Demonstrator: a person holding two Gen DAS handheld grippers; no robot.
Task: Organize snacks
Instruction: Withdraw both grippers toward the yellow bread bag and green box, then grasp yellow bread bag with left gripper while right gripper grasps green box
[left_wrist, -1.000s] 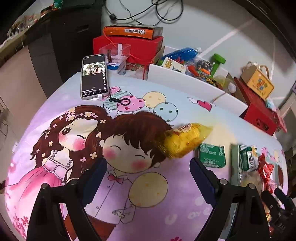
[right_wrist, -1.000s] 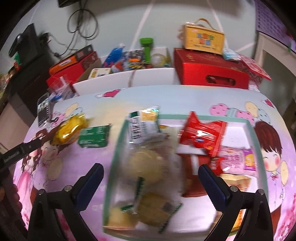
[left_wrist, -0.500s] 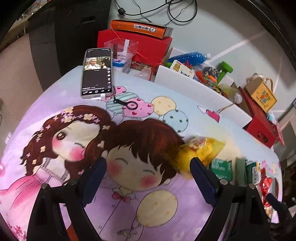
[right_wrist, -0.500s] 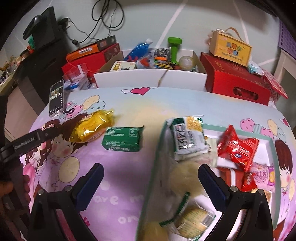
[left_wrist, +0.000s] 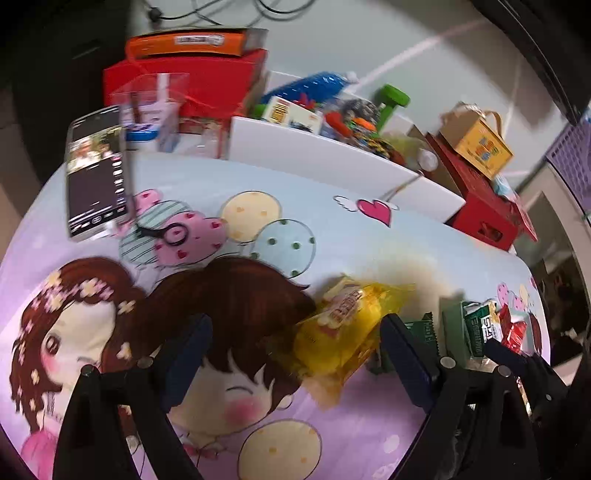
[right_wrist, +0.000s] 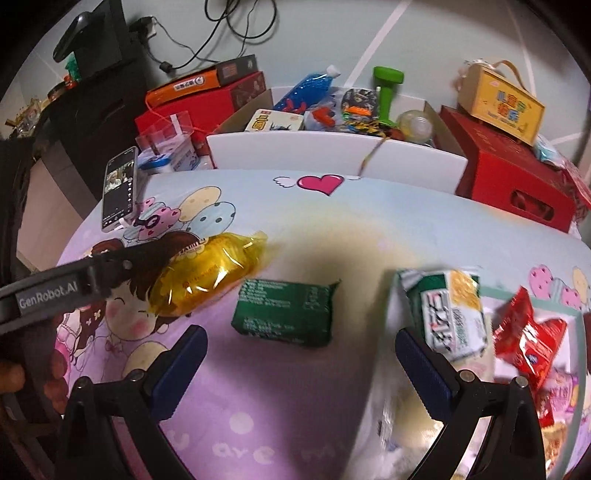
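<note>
Hovering left fingers: spread wide, nothing held, yellow snack bag lying between them on the bench
Right fingers: wide apart too, empty, green packet just beyond the tips
Tray: right of the green packet, with a green-white pack and red pack in it
Far left: phone flat on the bench

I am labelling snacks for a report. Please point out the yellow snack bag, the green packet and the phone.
yellow snack bag (right_wrist: 207, 278): right wrist view, middle of the clear yellow wrapper.
green packet (right_wrist: 284, 312): right wrist view, centre of its printed top face.
phone (right_wrist: 119, 188): right wrist view, middle of the screen.
</note>
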